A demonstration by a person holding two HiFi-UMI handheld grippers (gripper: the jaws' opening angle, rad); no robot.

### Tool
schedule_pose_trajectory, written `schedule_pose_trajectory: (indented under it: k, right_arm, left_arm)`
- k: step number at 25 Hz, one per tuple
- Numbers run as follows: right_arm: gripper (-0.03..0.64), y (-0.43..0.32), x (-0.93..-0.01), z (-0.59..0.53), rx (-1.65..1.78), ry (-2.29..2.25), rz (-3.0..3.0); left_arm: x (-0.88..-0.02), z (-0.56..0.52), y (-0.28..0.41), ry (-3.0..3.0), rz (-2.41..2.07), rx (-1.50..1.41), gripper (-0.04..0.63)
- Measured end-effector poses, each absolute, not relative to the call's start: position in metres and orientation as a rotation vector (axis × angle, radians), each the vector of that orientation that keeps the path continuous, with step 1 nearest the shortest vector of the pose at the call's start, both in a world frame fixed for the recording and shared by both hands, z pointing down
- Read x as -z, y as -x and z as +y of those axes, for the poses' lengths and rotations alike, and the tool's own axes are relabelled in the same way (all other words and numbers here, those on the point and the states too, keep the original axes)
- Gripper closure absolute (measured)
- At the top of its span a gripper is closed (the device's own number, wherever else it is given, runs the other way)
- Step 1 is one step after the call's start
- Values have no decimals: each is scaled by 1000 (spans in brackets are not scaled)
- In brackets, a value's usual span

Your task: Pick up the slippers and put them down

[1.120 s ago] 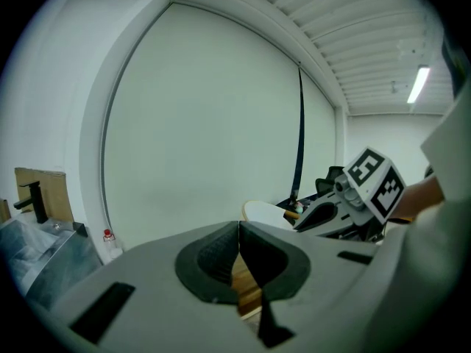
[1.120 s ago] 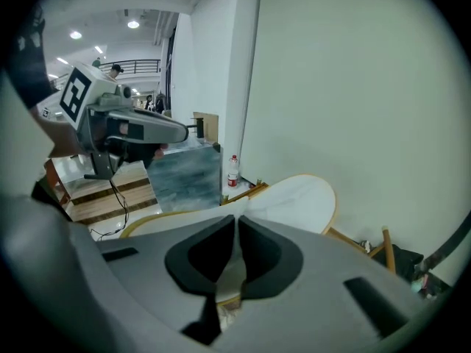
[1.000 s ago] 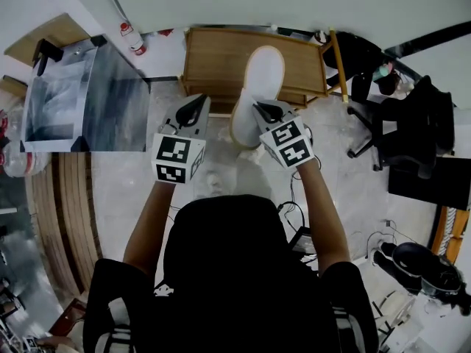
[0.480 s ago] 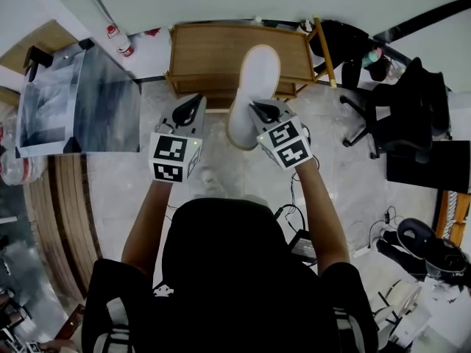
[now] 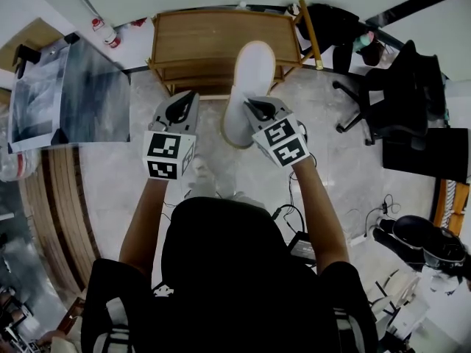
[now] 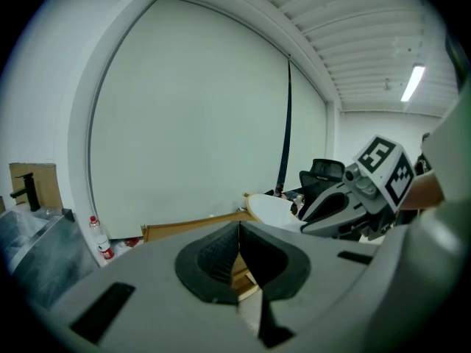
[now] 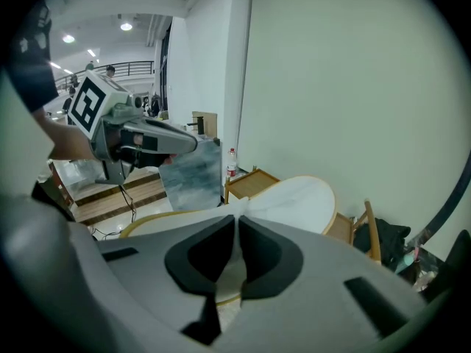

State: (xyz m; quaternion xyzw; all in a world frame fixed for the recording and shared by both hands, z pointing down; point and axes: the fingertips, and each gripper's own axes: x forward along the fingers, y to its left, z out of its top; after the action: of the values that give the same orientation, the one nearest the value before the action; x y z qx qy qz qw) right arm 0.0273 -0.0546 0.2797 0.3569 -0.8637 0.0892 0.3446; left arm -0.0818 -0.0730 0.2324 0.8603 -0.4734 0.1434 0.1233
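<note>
Slipper (image 5: 250, 76), white, hangs over the wooden rack (image 5: 191, 43) at its front edge in the head view, lifted but not yet set down. Left gripper view: left gripper (image 6: 238, 241) closed on nothing (no second slipper visible anywhere). Right gripper view: right gripper (image 7: 235, 230) pinches the slipper's upper, and the slipper's near end is hidden behind the jaws.

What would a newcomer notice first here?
The white slipper, pinched in the shut right claw, hangs mid-picture above the floor before a wooden rack. Beside it, on the left, the left claw is shut and empty.
</note>
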Motion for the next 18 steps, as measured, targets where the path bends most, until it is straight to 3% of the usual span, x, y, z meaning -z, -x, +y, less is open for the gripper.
schedule_pose_trajectory:
  k: [18]
  right_arm:
    - [606,-69,-320,0,-270,-890,-2252]
  left_arm:
    - [-275,-26,34,-2486,-1378,-468,589]
